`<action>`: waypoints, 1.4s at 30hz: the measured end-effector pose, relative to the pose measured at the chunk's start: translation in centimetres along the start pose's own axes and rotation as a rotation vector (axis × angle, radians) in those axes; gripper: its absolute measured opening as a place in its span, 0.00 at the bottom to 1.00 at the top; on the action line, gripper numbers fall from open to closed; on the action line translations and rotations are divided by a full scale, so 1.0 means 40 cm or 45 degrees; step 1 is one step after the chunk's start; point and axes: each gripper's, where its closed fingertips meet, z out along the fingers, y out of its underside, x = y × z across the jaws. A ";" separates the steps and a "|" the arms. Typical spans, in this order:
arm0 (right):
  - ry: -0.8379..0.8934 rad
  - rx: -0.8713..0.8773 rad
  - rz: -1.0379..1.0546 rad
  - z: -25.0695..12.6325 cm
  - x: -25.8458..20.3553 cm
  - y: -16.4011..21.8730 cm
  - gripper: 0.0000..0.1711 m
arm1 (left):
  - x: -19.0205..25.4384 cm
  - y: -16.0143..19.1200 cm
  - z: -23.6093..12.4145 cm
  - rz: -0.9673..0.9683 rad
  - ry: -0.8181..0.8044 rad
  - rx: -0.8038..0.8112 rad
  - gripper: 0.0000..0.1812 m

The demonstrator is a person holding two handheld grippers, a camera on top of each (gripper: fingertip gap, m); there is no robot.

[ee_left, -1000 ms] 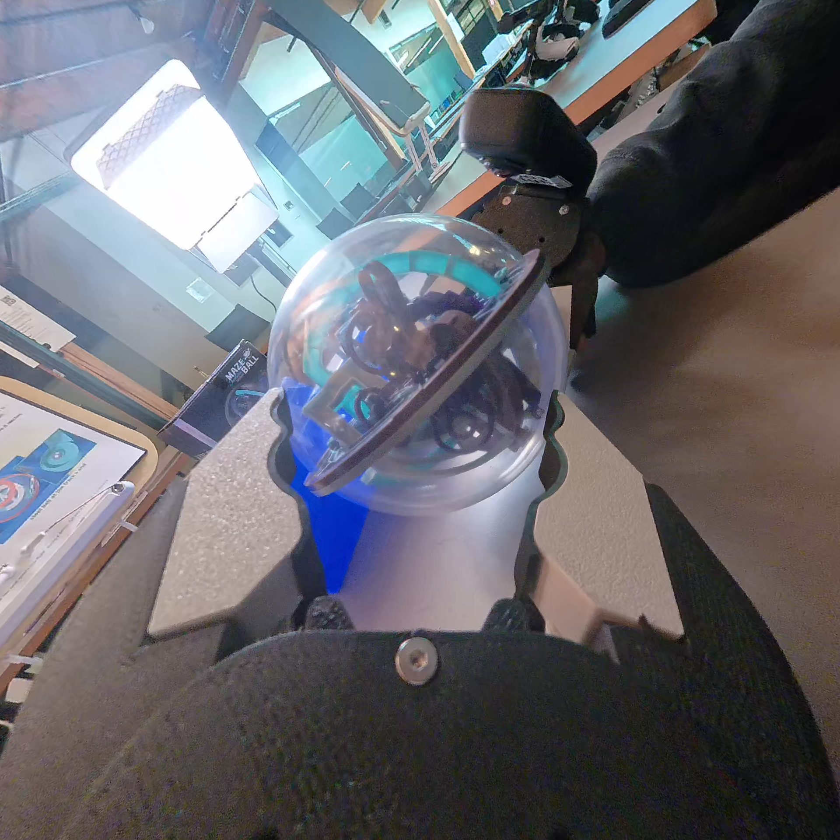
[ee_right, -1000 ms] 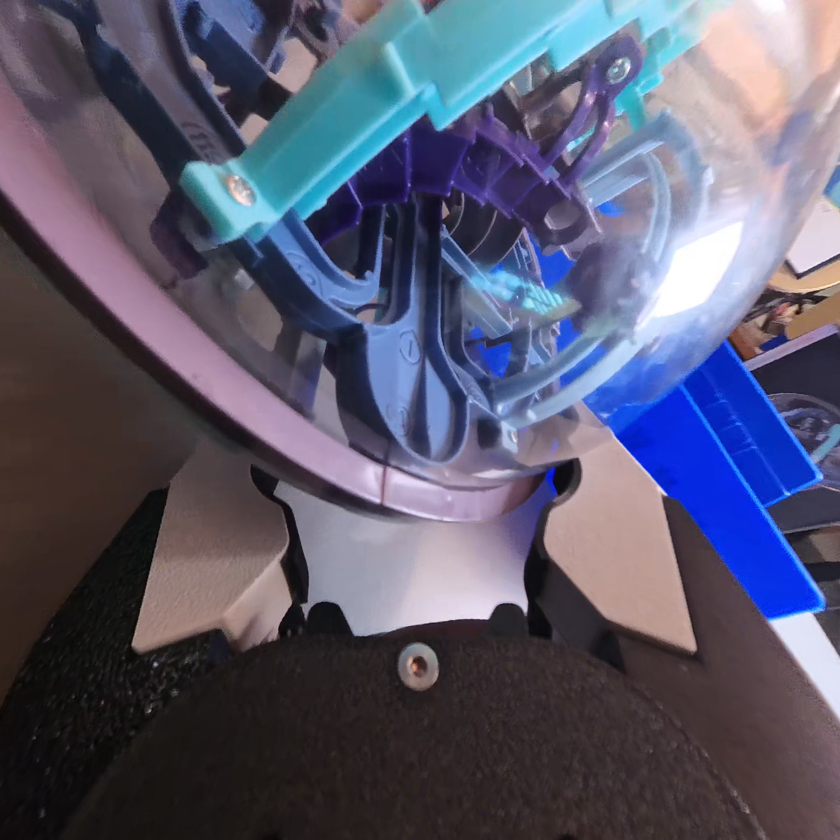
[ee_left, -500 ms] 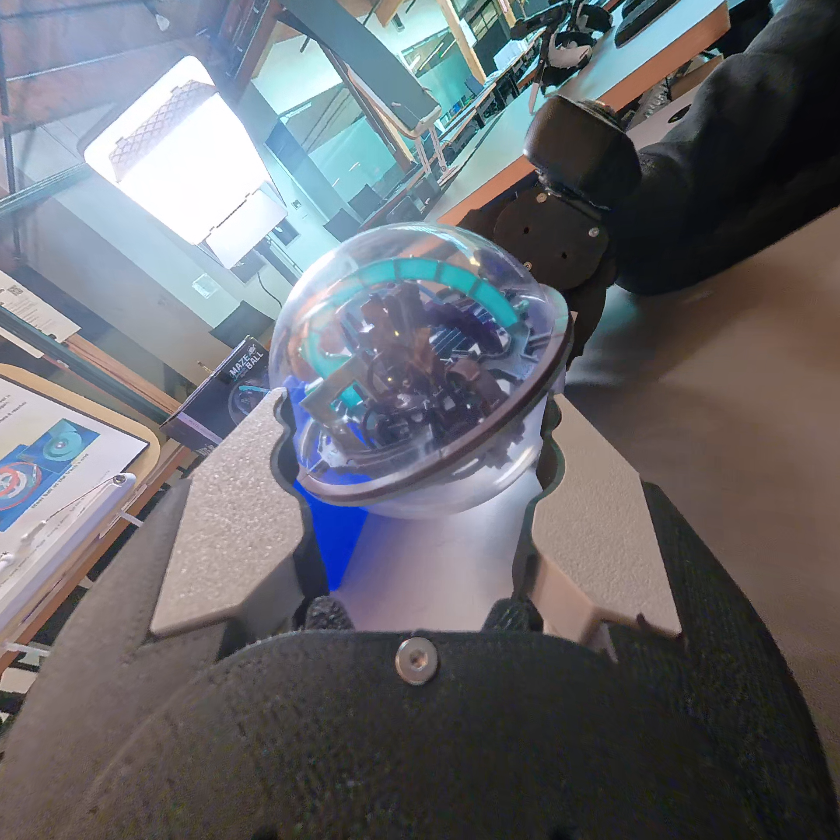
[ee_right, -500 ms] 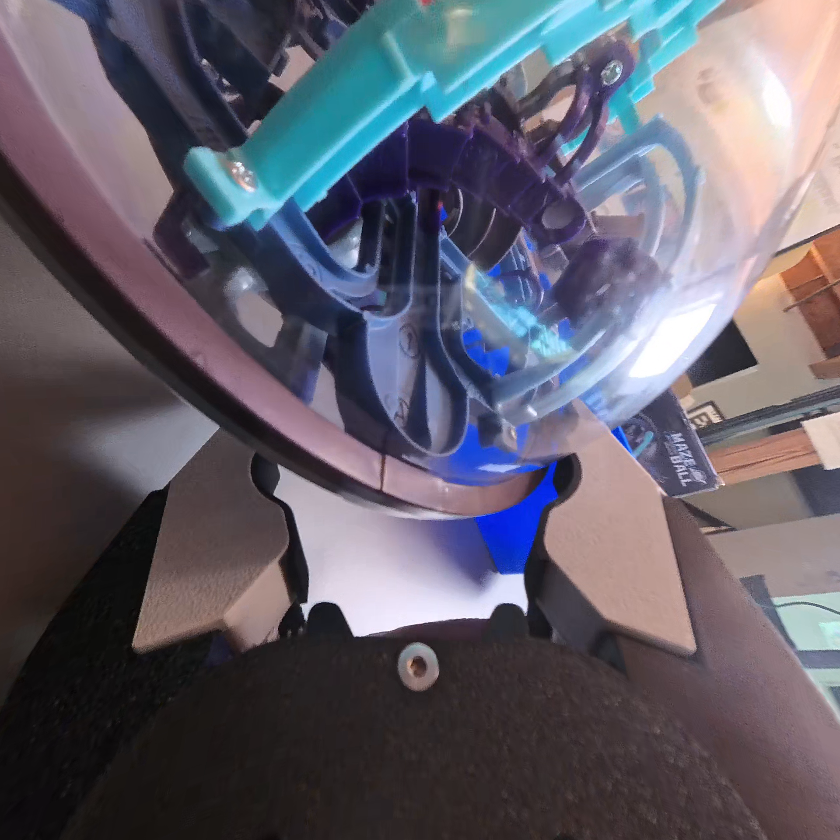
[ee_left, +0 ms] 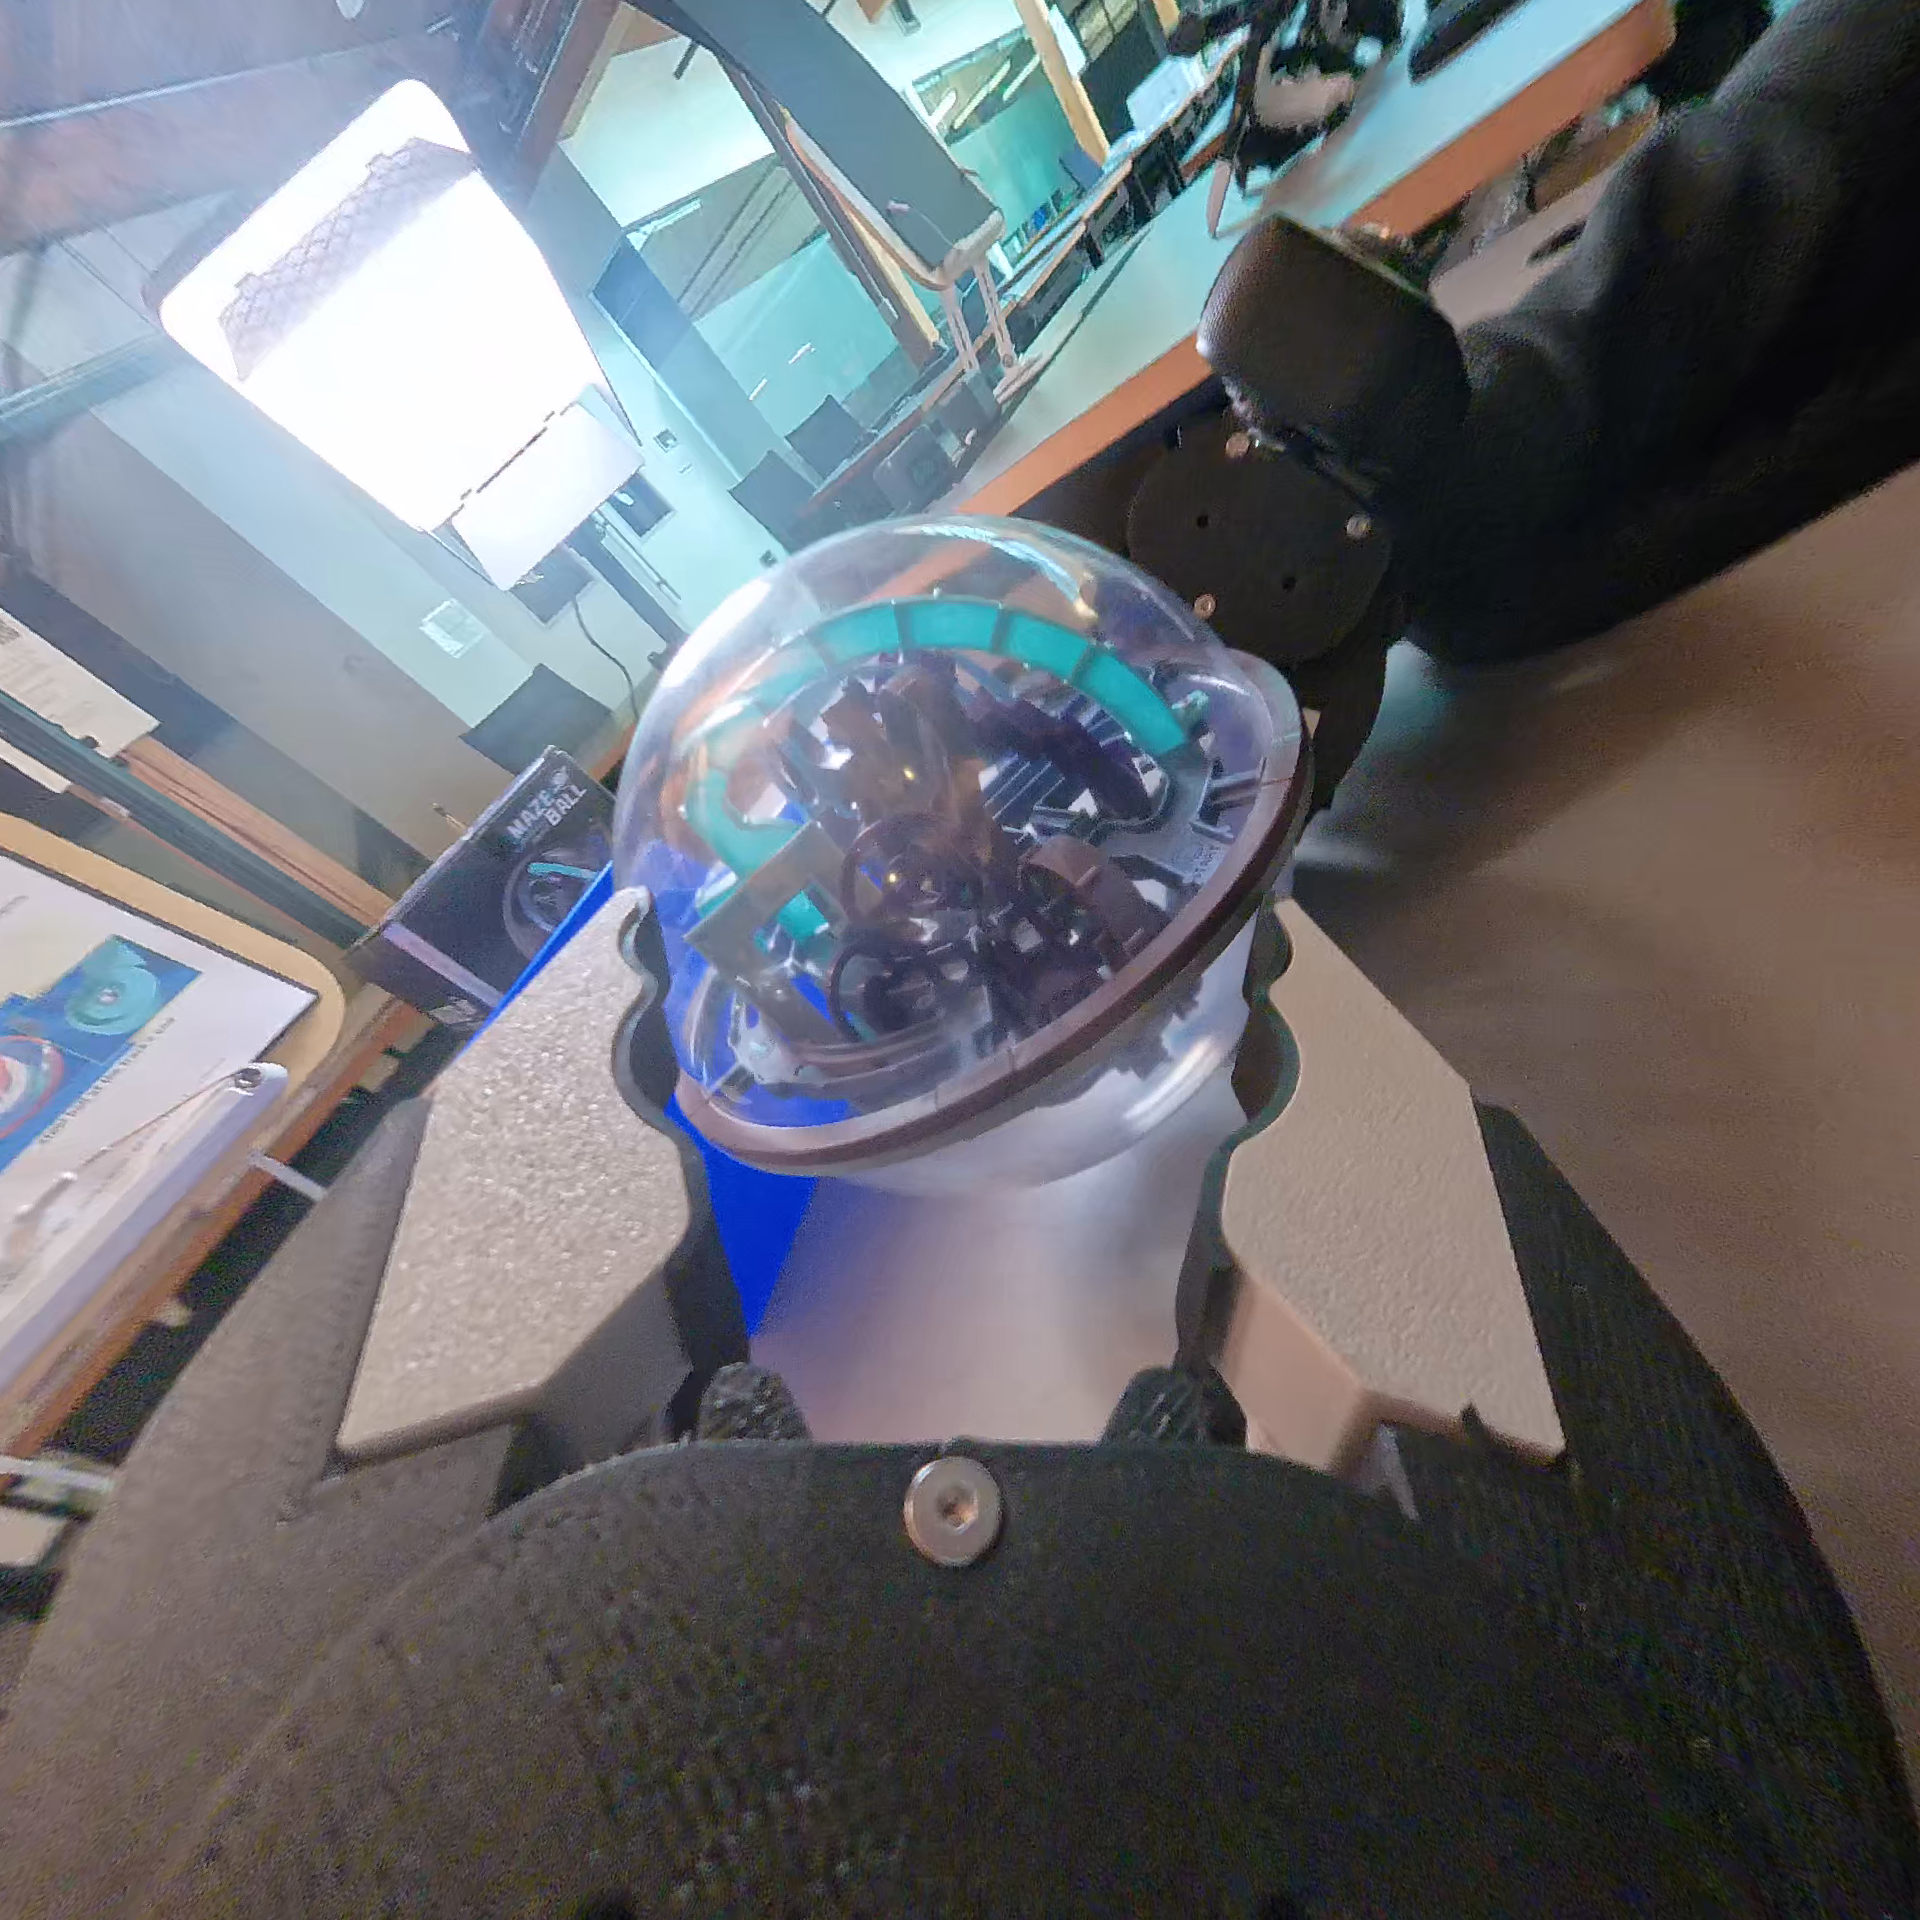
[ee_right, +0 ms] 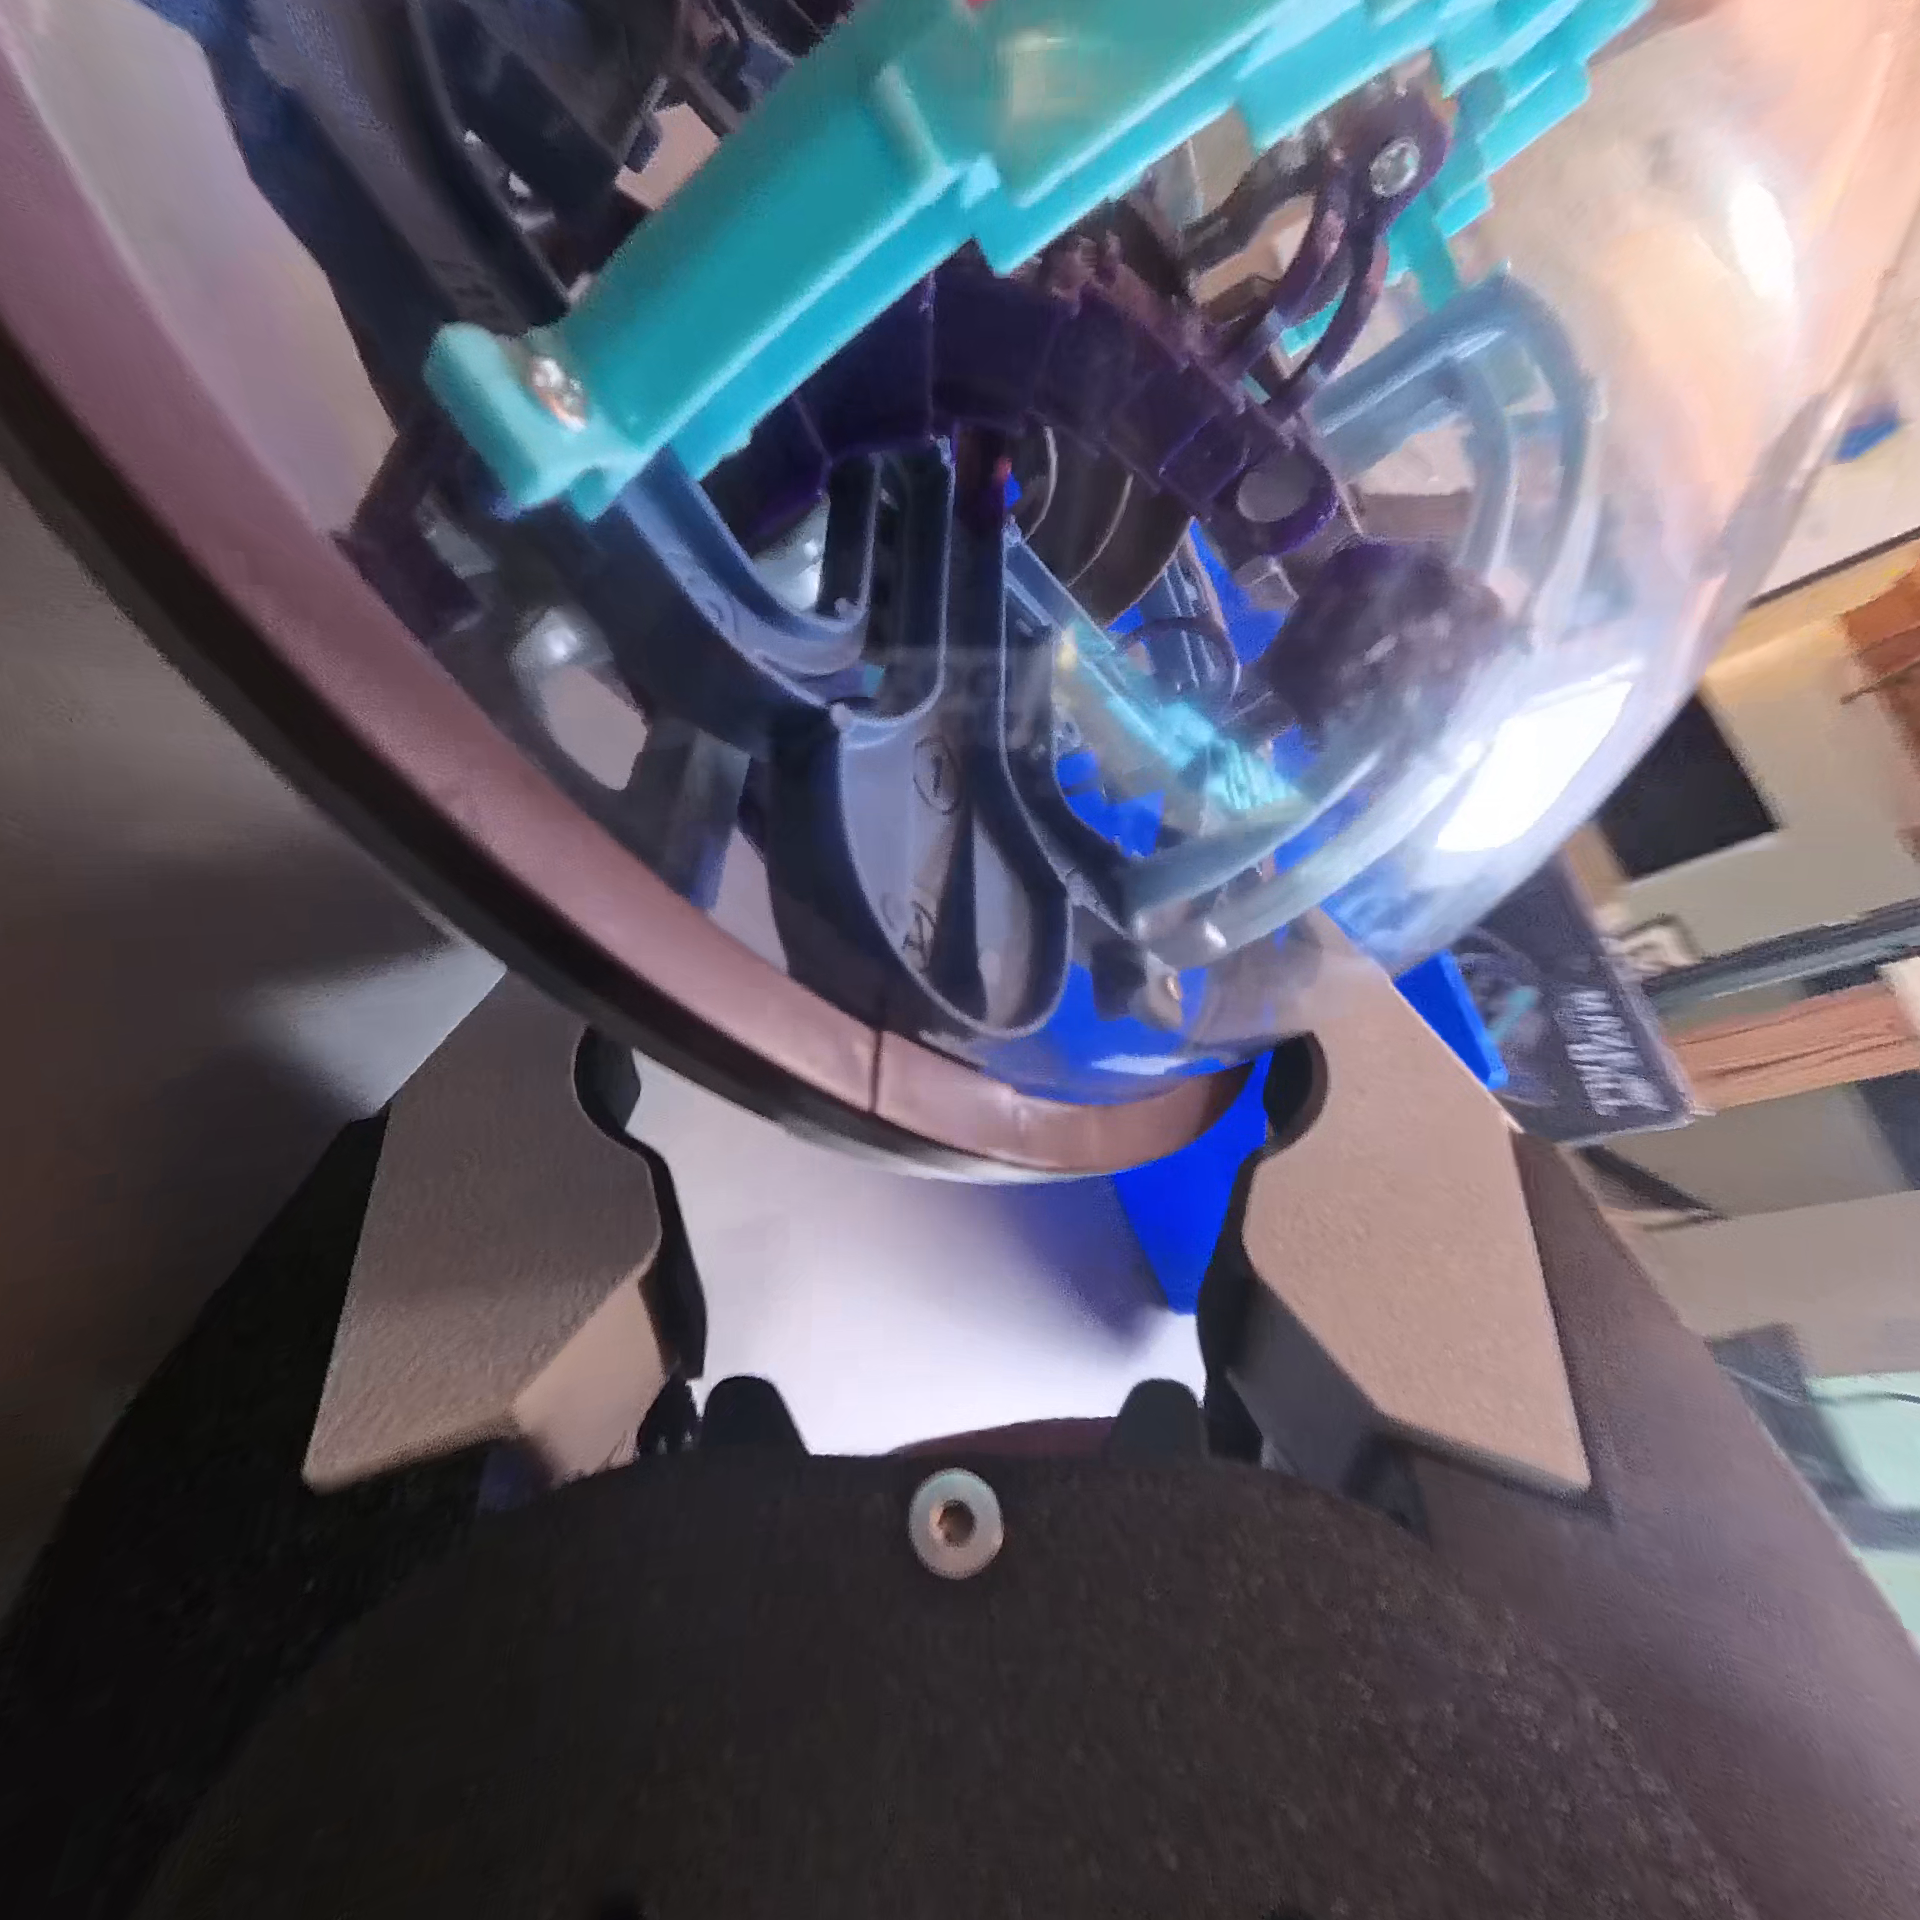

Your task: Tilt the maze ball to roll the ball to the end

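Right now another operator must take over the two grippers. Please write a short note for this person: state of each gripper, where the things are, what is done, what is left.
Left gripper: shut on the maze ball, fingers on both sides of its lower half.
Right gripper: shut on the same maze ball, at its dark rim; in the left wrist view it shows behind the sphere.
The maze ball is held in the air between both grippers, tilted, above the grey table. A blue bin and a dark box stand behind.
Done: ball lifted and tilted.
Left: I cannot find the small ball inside, so locate it first, then continue tilting to the end.
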 end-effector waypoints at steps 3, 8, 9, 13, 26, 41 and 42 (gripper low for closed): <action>-0.220 0.067 0.222 -0.009 -0.044 -0.023 0.72 | -0.018 -0.030 -0.008 -0.266 0.030 0.095 0.59; -0.715 0.202 0.780 -0.061 -0.097 -0.090 0.69 | -0.093 -0.028 -0.022 -0.957 0.071 0.205 0.57; -0.797 0.230 0.895 -0.074 -0.095 -0.104 0.68 | -0.108 -0.023 -0.025 -1.074 0.076 0.218 0.56; -1.058 0.208 1.245 -0.095 -0.098 -0.122 0.63 | -0.140 0.008 -0.020 -1.352 0.064 0.206 0.54; -1.511 0.117 1.737 -0.146 -0.105 -0.104 0.04 | -0.205 0.157 -0.031 -1.312 -0.168 -0.151 0.02; -1.381 0.135 2.012 -0.113 -0.027 -0.035 0.03 | -0.127 0.170 -0.075 -1.989 0.522 0.167 0.20; -1.368 0.136 2.041 -0.108 -0.021 -0.030 0.03 | -0.129 0.171 -0.071 -2.011 0.523 0.188 0.20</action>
